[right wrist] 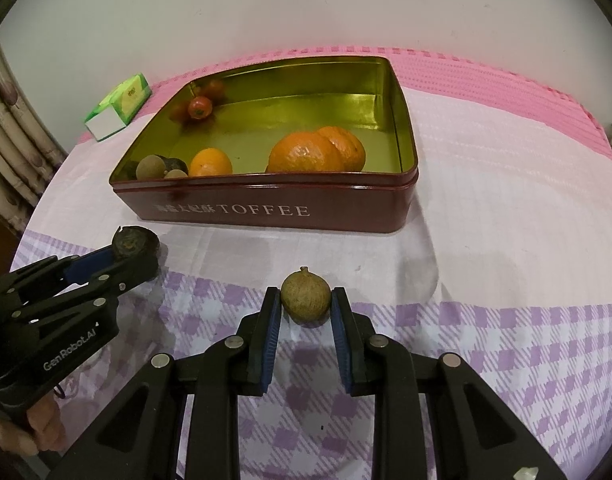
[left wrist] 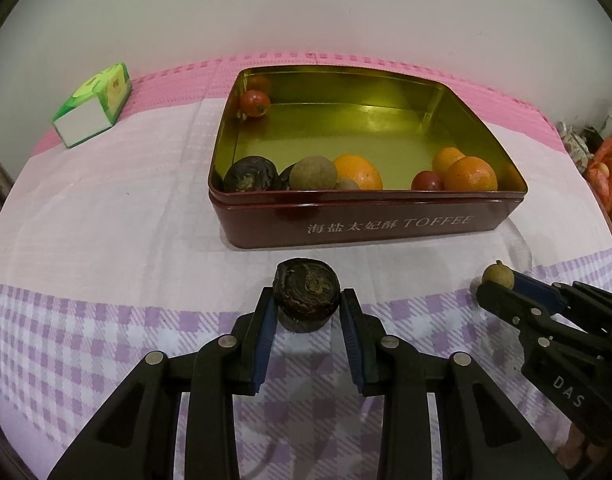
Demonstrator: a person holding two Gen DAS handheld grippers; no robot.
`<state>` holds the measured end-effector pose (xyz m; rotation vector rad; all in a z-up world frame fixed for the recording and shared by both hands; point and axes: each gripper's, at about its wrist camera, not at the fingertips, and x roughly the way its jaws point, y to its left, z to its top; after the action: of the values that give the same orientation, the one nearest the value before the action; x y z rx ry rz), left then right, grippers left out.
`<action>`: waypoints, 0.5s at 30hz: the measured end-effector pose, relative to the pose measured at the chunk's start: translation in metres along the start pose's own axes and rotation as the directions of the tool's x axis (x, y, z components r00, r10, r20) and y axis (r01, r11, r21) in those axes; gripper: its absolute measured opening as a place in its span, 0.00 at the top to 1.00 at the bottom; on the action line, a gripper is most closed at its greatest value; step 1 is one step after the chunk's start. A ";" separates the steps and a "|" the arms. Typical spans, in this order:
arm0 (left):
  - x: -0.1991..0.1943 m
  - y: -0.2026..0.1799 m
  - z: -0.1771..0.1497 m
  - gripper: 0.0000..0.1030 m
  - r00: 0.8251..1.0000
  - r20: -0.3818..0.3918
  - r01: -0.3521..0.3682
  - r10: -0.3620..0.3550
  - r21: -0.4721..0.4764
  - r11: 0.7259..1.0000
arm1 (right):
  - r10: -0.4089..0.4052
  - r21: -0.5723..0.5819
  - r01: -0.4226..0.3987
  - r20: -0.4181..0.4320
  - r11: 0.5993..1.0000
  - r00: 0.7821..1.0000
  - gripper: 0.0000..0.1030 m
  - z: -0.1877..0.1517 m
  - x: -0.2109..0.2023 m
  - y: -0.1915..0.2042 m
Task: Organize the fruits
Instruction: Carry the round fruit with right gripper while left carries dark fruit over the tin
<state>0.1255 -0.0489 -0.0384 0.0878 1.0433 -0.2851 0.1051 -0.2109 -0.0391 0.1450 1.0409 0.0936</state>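
A dark red TOFFEE tin with a gold inside stands on the checked cloth ahead; it also shows in the right wrist view. It holds oranges, small red fruits, brown round fruits and a dark wrinkled fruit. My left gripper is shut on another dark wrinkled fruit, in front of the tin. My right gripper is shut on a small tan-brown fruit, also in front of the tin. Each gripper shows in the other's view: the right one, the left one.
A green and white carton lies at the back left of the table, also in the right wrist view. A white wall stands behind the table. Clutter sits past the table's right edge. A curtain hangs at the left.
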 end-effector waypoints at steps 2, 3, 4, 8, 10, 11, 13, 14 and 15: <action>-0.002 0.000 0.000 0.68 1.000 0.002 0.003 -0.003 0.000 1.000 | 0.003 -0.001 -0.003 0.001 1.000 1.000 0.77 0.000 -0.002 0.000; -0.002 0.000 0.000 0.68 1.000 0.002 0.005 -0.005 0.000 1.000 | 0.005 -0.002 -0.005 0.002 1.000 1.000 0.77 0.000 -0.003 0.000; -0.003 0.000 0.000 0.68 1.000 0.002 0.007 -0.007 0.000 1.000 | 0.007 -0.002 -0.007 0.004 1.000 1.000 0.77 0.000 -0.004 0.000; -0.006 0.001 0.000 0.68 1.000 0.003 0.010 -0.010 -0.004 1.000 | 0.014 -0.001 -0.014 0.010 1.000 1.000 0.77 -0.001 -0.011 0.000; -0.009 0.002 0.001 0.68 1.000 0.009 0.015 -0.015 -0.005 1.000 | 0.017 -0.004 -0.017 0.018 1.000 1.000 0.77 0.000 -0.016 0.001; -0.010 0.002 0.001 0.68 1.000 0.011 0.016 -0.016 -0.006 1.000 | 0.019 -0.004 -0.019 0.020 1.000 1.000 0.77 0.000 -0.017 0.001; -0.013 0.004 0.003 0.68 1.000 0.016 0.022 -0.022 -0.011 1.000 | 0.024 -0.005 -0.023 0.028 1.000 0.999 0.77 0.000 -0.020 0.002; -0.015 0.004 0.003 0.68 1.000 0.019 0.022 -0.022 -0.014 1.000 | 0.026 -0.006 -0.025 0.032 1.000 0.999 0.77 0.000 -0.021 0.001; -0.017 0.005 0.004 0.68 0.999 0.024 0.026 -0.025 -0.015 1.000 | 0.026 -0.006 -0.026 0.035 1.000 0.999 0.77 0.000 -0.023 0.001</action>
<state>0.1220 -0.0417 -0.0219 0.0572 1.0238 -0.3004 0.0936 -0.2132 -0.0195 0.1544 1.0041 0.1174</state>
